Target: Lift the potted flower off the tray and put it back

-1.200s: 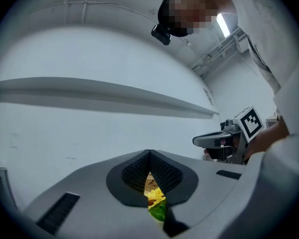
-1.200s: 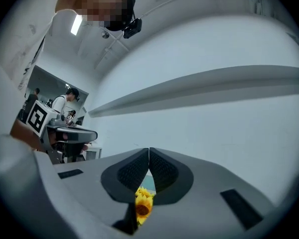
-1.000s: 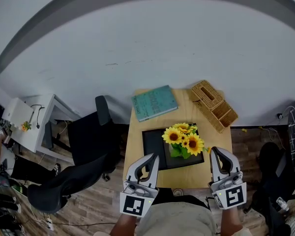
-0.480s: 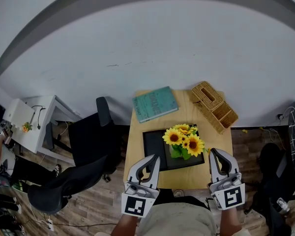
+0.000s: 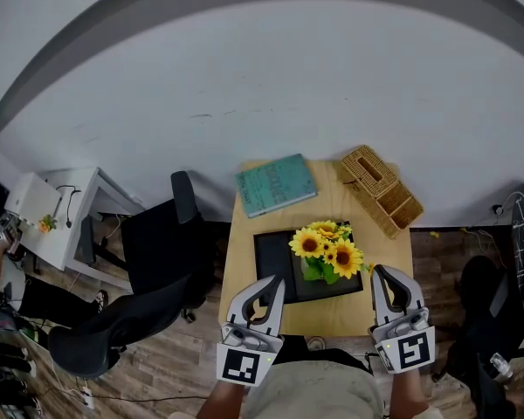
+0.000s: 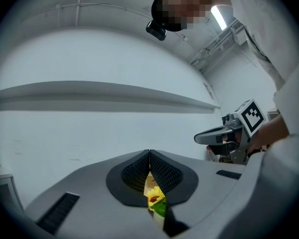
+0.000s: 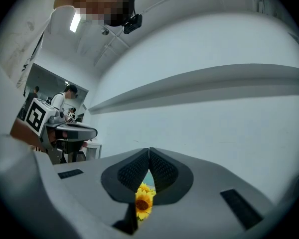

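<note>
Potted flower point(image 5: 325, 253) on tray point(image 5: 269, 257), seemingly unmoved, left gripper point(image 5: 274, 281) and right gripper point(image 5: 381, 271) — fingers together, empty

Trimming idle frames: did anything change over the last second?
Nothing visibly changed. The left gripper and right gripper stay shut and empty, short of the tray. The potted flower still sits on the tray, untouched.

The potted flower point(image 5: 326, 251) stands on the tray point(image 5: 269, 258), book point(image 5: 275, 182) and wicker box point(image 5: 378, 186) behind it.
</note>
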Demonstrator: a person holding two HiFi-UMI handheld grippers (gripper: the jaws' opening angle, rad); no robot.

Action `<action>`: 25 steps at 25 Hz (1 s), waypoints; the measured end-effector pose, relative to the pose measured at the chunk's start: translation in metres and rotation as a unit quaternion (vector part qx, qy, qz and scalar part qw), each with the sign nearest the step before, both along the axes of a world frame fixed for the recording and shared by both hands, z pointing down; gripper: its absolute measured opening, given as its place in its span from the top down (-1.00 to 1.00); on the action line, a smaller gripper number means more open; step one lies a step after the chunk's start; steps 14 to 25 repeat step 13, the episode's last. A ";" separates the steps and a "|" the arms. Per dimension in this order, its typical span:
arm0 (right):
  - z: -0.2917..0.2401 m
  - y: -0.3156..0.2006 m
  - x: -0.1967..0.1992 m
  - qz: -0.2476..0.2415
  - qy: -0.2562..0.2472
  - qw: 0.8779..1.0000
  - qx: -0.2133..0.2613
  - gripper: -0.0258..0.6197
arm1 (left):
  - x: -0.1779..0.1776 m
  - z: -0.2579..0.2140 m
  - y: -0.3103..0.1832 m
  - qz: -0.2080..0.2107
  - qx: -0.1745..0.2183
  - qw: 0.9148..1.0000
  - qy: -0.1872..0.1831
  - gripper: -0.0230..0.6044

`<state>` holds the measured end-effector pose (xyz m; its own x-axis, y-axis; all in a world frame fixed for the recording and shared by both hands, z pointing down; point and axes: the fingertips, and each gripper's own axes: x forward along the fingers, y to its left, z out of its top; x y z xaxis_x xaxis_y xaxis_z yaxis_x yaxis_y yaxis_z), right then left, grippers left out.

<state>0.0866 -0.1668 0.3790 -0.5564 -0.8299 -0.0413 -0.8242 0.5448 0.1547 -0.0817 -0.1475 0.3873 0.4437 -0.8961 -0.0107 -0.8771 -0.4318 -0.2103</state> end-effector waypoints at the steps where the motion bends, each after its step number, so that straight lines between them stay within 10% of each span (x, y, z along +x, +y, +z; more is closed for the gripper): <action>1: 0.000 0.000 0.000 0.000 0.000 1.000 0.000 0.87 | 0.000 0.000 0.000 0.000 0.001 1.000 0.001 0.90; 25: -0.001 0.003 0.004 -0.002 0.002 1.000 0.001 0.87 | 0.003 -0.004 0.002 -0.002 0.003 1.000 0.006 0.90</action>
